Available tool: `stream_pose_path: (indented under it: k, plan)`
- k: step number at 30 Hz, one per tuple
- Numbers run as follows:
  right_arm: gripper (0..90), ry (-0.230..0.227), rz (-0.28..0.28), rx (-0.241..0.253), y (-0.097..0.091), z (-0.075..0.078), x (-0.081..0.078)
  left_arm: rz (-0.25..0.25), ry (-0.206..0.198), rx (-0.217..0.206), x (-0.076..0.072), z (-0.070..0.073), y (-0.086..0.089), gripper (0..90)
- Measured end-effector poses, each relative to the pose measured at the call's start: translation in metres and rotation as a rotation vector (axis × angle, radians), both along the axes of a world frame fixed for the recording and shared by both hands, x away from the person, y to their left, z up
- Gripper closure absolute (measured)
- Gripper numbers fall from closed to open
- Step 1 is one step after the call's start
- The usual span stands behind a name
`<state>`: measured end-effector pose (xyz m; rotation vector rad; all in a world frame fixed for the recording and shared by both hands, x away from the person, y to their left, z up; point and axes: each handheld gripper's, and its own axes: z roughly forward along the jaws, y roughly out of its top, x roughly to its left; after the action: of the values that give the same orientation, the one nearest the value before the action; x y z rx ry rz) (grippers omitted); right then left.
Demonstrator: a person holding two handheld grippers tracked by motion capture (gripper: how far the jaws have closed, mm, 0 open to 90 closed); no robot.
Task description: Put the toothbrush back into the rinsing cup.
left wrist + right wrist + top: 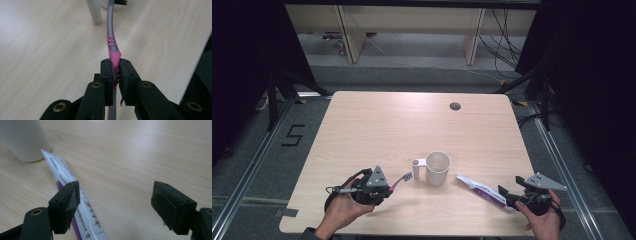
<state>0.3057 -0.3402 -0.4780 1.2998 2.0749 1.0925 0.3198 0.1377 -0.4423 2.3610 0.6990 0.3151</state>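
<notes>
High view has a light wooden table with a white mug sitting a bit right of the middle, handle pointing left. The left gripper sits near the front edge, left of the mug, and it's clamped tight on a toothbrush, pink and grey handle, with the bristle head poking up toward the mug's handle and ending just beside it, can't tell if it actually touches. In the left gripper view you can see it way better: both black jaws are squeezed together on the pink grip part of the toothbrush, and the grey neck curves away toward the mug at the top of the frame. Over on the right, a toothpaste tube, white with purple on it, lies flat on the table just right of the mug, running diagonally toward the front right corner. The right gripper is at the near end of that tube with its jaws spread wide apart. In the right gripper view the toothpaste tube passes right by the left-hand jaw instead of sitting between the two, so nothing's being gripped there, and its far tip lies just beside the mug's base.
</notes>
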Motion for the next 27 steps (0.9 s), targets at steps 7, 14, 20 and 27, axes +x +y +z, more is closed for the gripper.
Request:
stream_pose_path:
  k: [7, 14, 20, 27]
  plan:
    - [24.1, -0.001, -0.001, 0.002, 0.000, 0.000, 0.000, 0.072, -0.078, -0.094, 0.007, 0.005, 0.011, 81.5]
    - [24.1, -0.009, -0.001, 0.006, 0.000, -0.001, 0.000, 0.114, -0.137, -0.219, 0.012, 0.009, 0.013, 81.5]
    - [24.1, -0.010, 0.000, 0.005, 0.000, -0.001, 0.000, 0.148, -0.210, -0.317, 0.015, 0.013, 0.011, 81.5]
    - [24.1, -0.005, -0.002, 0.004, 0.001, -0.001, 0.000, 0.185, -0.278, -0.503, 0.018, 0.018, 0.011, 81.5]
